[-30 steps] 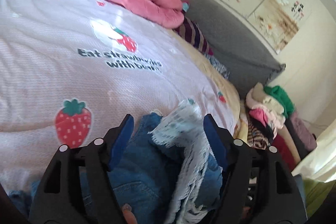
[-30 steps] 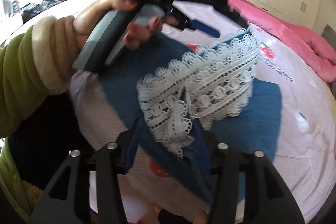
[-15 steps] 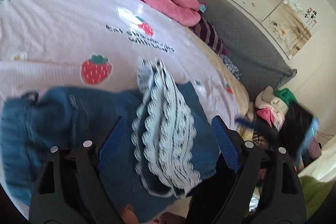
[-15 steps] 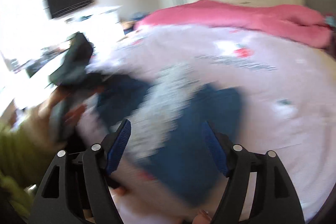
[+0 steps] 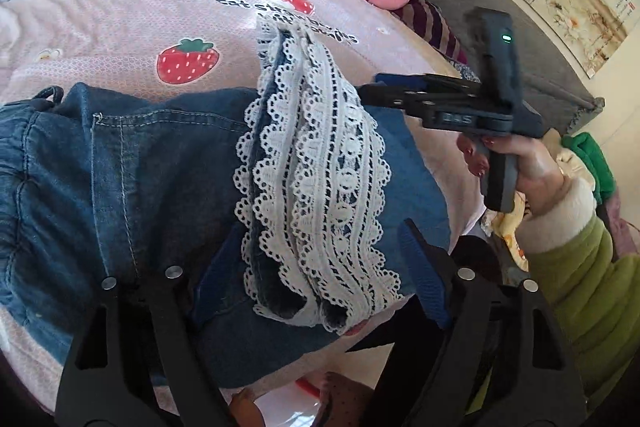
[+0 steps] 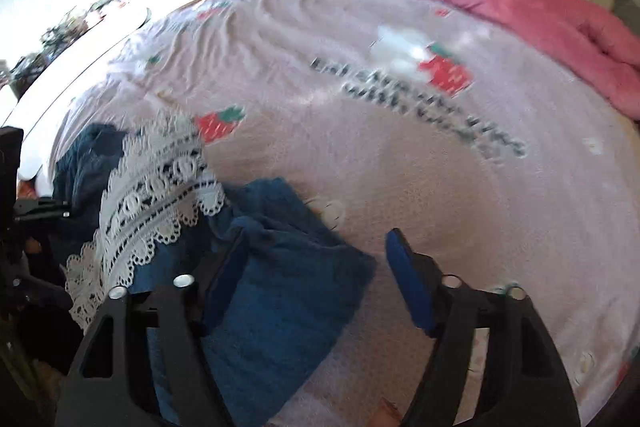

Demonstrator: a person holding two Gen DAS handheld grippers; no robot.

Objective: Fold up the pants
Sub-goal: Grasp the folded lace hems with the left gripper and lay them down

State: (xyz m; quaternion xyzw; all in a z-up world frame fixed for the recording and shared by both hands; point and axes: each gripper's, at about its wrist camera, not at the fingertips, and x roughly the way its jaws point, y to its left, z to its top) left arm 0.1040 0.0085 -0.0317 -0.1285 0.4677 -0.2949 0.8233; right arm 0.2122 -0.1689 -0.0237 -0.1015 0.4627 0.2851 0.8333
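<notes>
Pants (image 5: 132, 163) — blue denim, white lace hems — lie folded on bedspread (image 5: 120, 27).

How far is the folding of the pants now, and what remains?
Done: the denim pants lie on the strawberry bedspread, their lace cuffs brought over the upper part. In hand: nothing; the left hand-held gripper and right hand-held gripper hover, jaws closing on nothing. Left: probably another fold and smoothing.
</notes>
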